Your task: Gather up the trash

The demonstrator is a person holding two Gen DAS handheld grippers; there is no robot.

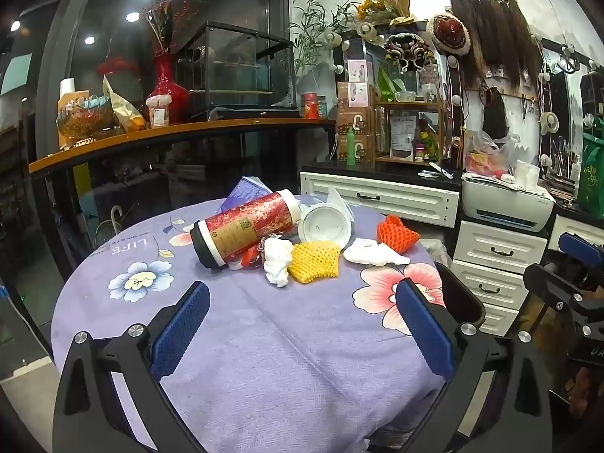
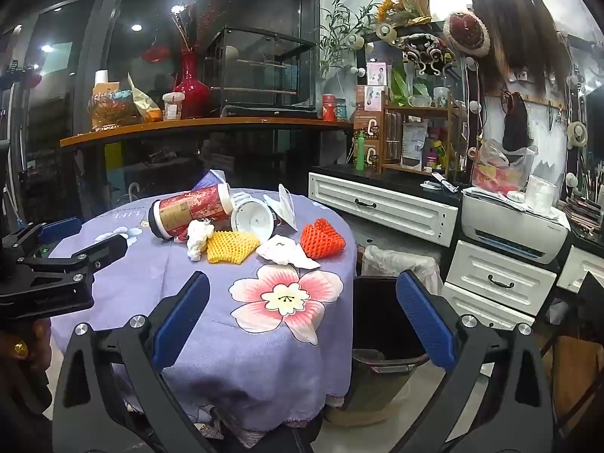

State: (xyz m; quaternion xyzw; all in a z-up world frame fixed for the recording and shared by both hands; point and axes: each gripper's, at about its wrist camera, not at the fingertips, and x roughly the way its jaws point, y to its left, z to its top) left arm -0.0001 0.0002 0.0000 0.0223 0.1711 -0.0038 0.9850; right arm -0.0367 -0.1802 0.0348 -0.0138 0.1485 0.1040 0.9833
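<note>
Trash lies at the far side of a round table under a purple flowered cloth (image 1: 264, 339). There is a red tipped cup (image 1: 245, 228), a white bowl (image 1: 325, 226), a crumpled tissue (image 1: 277, 260), a yellow foam net (image 1: 315, 262), a flat white tissue (image 1: 372, 252) and an orange foam net (image 1: 396, 233). My left gripper (image 1: 302, 324) is open and empty over the near cloth. My right gripper (image 2: 302, 321) is open and empty near the table's right edge, above a dark bin (image 2: 385, 324). The same pile shows in the right wrist view: cup (image 2: 188, 207), yellow net (image 2: 230, 247), orange net (image 2: 321, 239).
White drawers (image 2: 381, 204) and a printer (image 2: 509, 226) stand right of the table. A long wooden shelf (image 1: 170, 132) with a red vase (image 1: 168, 87) and glass case runs behind. A bagged bin (image 2: 400, 260) sits behind the dark one.
</note>
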